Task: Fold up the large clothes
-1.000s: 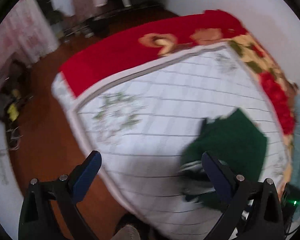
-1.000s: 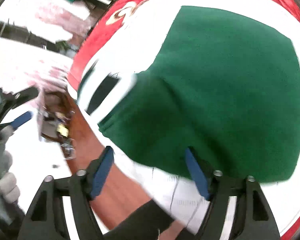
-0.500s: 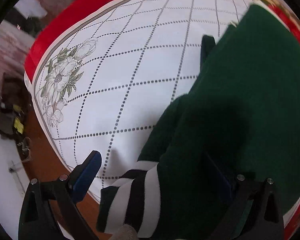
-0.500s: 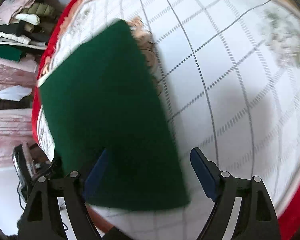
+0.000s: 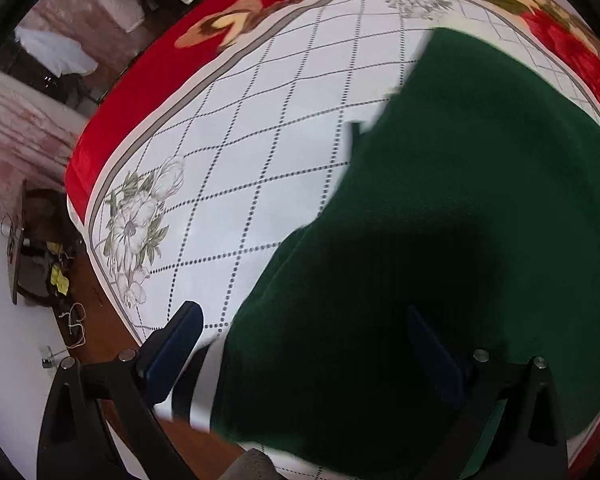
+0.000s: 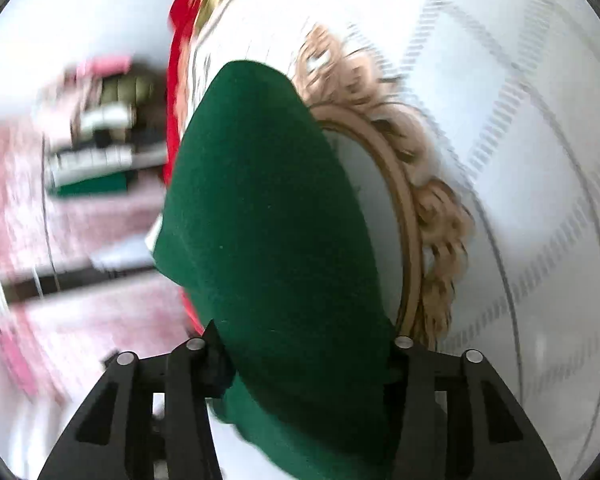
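A dark green garment (image 5: 460,200) lies folded on the white quilted bedspread (image 5: 260,160). Its black-and-white striped cuff (image 5: 204,384) pokes out at the near edge. My left gripper (image 5: 302,316) hangs open just above that edge, one finger over the cuff and sheet, the other over the green cloth. In the right wrist view the green garment (image 6: 268,200) fills the gap of my right gripper (image 6: 304,336). Its jaws are closing around the cloth, which hides both pads.
A red flowered blanket (image 5: 140,80) borders the bedspread, and brown floor (image 5: 100,352) with cables lies beyond the bed's edge. A tan ornate oval motif (image 6: 428,220) shows beside the garment. Stacked clothes (image 6: 100,152) sit blurred in the background.
The left gripper has come down from high above the bed to the garment's near edge. The right gripper has rolled and swung onto the garment's side, and its jaws have narrowed.
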Tool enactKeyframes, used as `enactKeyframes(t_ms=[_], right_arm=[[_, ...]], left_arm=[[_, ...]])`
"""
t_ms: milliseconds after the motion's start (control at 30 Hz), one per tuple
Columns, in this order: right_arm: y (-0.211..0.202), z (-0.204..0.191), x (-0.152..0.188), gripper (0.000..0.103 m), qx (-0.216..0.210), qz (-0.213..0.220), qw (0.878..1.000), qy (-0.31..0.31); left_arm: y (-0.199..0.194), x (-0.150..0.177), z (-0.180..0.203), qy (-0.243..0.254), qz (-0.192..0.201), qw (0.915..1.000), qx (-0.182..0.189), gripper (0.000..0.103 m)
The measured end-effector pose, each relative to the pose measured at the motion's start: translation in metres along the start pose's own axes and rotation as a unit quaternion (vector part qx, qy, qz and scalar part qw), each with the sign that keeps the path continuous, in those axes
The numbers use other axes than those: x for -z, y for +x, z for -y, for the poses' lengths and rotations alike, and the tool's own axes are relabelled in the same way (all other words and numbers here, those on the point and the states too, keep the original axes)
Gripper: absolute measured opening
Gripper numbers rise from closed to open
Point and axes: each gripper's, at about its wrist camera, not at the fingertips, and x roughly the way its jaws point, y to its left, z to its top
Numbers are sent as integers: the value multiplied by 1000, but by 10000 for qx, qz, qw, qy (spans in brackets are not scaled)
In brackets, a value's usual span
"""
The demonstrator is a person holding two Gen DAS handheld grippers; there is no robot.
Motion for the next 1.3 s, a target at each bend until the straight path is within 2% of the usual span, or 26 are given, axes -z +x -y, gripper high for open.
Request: enactKeyframes(t_ms=[67, 100, 133, 167, 200, 300, 367, 400, 500, 533, 567, 600, 633, 733, 767, 833, 867, 933, 1033, 1133, 1167, 1200, 1233, 1267, 1300], right_arm=[[-28, 11, 24, 51, 8, 210, 9987, 467], [-36, 21, 36, 53, 144, 266, 9972, 690], [-42, 29, 46, 64, 491, 249, 9952, 811], [-46, 33, 53, 73, 925, 126, 9931, 709], [-53, 31, 57, 75, 1259, 79, 9908, 497], [-80, 16, 57, 75, 1927, 294, 9808, -108], [-104, -11, 50, 75, 2459, 620, 9651, -652], [-111, -19, 44, 75, 2473, 659, 9638, -745], [-124, -72, 23, 75, 2168, 653, 9665, -1209], [-111, -96, 14, 70, 2088, 527, 9657, -1453], [-91, -118, 4, 54, 1875, 283, 9677, -1659], [-87, -121, 4, 48, 1831, 139, 9672, -1756], [-65, -137, -4, 42, 1915, -111, 9612, -1981], [15, -164, -19, 35, 2002, -617, 9495, -2337], [30, -158, -14, 34, 2188, -718, 9426, -2419], [77, -154, -31, 29, 2860, -800, 9205, -2540], [92, -142, -41, 27, 3056, -849, 9175, -2402], [104, -127, -61, 26, 3110, -963, 9260, -1913], [95, -139, -71, 26, 3095, -1102, 9213, -2080], [48, -153, -48, 34, 2821, -991, 9222, -2454], [32, -155, -38, 51, 2742, -855, 9248, -2495], [14, -154, -27, 63, 2608, -700, 9299, -2499], [-14, -149, -10, 83, 2331, -485, 9403, -2431], [-33, -143, 2, 89, 2182, -346, 9467, -2345], [-59, -127, 21, 89, 2076, -178, 9550, -2112]], left_arm=[[-4, -1, 7, 129, 28, 9999, 15, 103], [-9, 0, 14, 201, 52, 9998, 43, 103], [-11, 1, 17, 245, 65, 9996, 80, 103], [-12, 2, 21, 283, 65, 9995, 125, 103], [-14, 3, 29, 327, 57, 9993, 149, 103], [-23, 5, 43, 434, 151, 9988, 157, 103], [-26, 4, 50, 551, 332, 9979, 98, 103], [-26, 4, 52, 590, 381, 9975, 49, 103], [-18, 0, 55, 593, 407, 9974, -1, 103], [-13, -1, 55, 568, 355, 9978, 23, 103], [-9, -3, 54, 522, 308, 9981, 83, 103], [-6, -4, 53, 472, 280, 9984, 118, 103], [-4, -6, 53, 445, 253, 9986, 157, 103], [-1, -10, 50, 419, 271, 9985, 245, 103], [1, -11, 48, 391, 269, 9985, 279, 103], [7, -12, 43, 312, 235, 9987, 329, 103], [8, -12, 41, 282, 220, 9987, 365, 103], [3, -13, 37, 220, 243, 9987, 394, 103], [-11, -6, 25, -73, 143, 9973, 720, 103], [-29, 14, 3, -485, -52, 9919, 1177, 103], [-36, 26, -8, -665, -128, 9893, 1295, 103], [-40, 34, -14, -777, -161, 9875, 1365, 103], [-44, 46, -22, -896, -211, 9857, 1412, 103], [-45, 55, -27, -978, -276, 9845, 1431, 103], [-46, 65, -33, -1089, -383, 9819, 1504, 103]])
